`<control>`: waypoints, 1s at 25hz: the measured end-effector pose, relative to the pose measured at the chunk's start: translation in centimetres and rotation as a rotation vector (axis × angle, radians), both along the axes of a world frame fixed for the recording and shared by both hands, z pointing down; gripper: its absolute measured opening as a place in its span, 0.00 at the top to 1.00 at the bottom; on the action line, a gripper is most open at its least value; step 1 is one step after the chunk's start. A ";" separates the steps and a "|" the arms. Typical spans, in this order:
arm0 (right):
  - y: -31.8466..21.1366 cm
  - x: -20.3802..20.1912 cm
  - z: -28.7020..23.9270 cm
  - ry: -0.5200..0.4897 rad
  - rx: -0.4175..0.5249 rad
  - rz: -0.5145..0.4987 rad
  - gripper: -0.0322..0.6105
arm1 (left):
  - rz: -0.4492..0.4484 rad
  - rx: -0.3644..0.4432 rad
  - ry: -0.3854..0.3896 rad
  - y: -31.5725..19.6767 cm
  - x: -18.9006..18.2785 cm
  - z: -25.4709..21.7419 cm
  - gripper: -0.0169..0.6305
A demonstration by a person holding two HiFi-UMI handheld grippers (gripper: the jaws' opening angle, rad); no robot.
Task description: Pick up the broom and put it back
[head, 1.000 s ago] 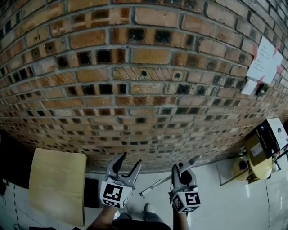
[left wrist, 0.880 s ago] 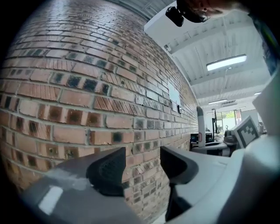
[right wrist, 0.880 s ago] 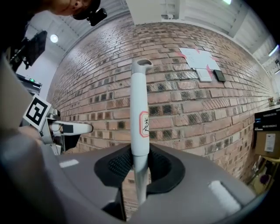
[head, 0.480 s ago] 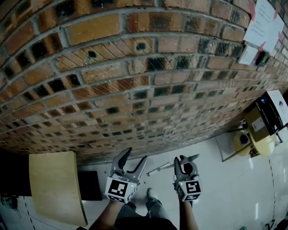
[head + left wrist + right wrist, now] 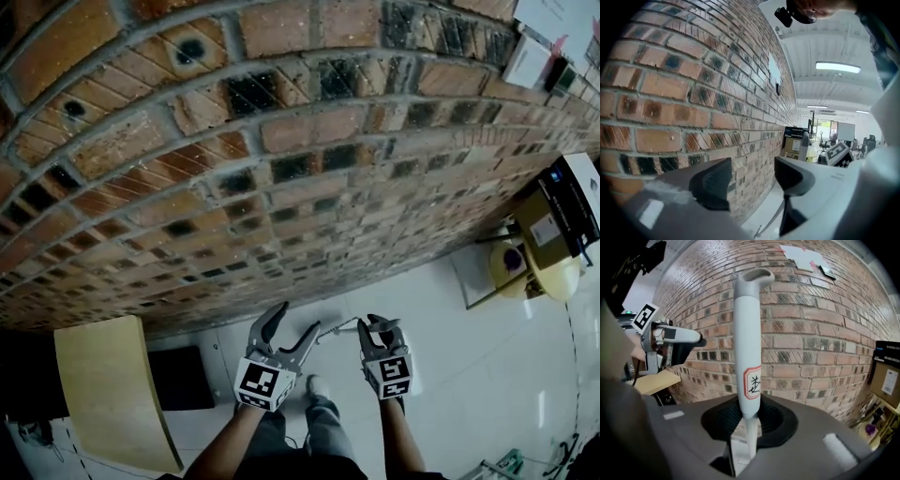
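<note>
The broom has a white handle (image 5: 748,348) with a red-framed label. It stands up from between the jaws of my right gripper (image 5: 746,425), which is shut on it, in front of the brick wall (image 5: 811,333). In the head view my right gripper (image 5: 379,326) is low in the middle, with the broom's thin pole (image 5: 337,327) running left from it. My left gripper (image 5: 288,329) stands open and empty beside it. The left gripper view shows its jaws (image 5: 751,176) apart, the brick wall (image 5: 670,93) close by and the pole (image 5: 771,219) below.
A light wooden board (image 5: 103,389) and a dark box (image 5: 183,378) lie at the lower left on the white floor (image 5: 441,375). A yellow round stool (image 5: 530,272) and a carton (image 5: 562,202) stand at the right. Papers (image 5: 553,23) hang on the wall.
Both grippers have sunk toward the floor, close to the wall. The right one still holds the broom, and the left stays open.
</note>
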State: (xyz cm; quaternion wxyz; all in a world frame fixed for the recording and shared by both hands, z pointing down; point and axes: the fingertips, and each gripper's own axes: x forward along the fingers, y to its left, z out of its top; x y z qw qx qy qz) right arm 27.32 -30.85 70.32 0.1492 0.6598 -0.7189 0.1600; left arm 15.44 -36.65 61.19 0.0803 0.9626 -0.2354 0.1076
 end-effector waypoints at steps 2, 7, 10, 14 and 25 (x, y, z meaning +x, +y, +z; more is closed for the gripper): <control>-0.2 0.7 2.1 -0.007 -0.031 0.012 0.82 | 0.000 -0.017 -0.027 -0.3 0.6 1.9 0.53; -1.9 2.3 7.2 -0.021 -0.097 0.019 0.82 | 0.012 -0.054 -0.065 -0.9 2.3 5.6 0.53; -3.2 2.9 9.7 -0.034 -0.136 0.021 0.82 | 0.031 -0.072 -0.072 -1.0 3.3 7.3 0.54; -5.7 3.5 12.3 -0.060 -0.159 0.030 0.82 | 0.037 -0.092 -0.089 -1.8 4.1 9.0 0.54; -15.5 3.6 13.9 -0.145 -0.102 -0.002 0.82 | -0.023 -0.140 -0.101 -4.1 2.7 9.9 0.56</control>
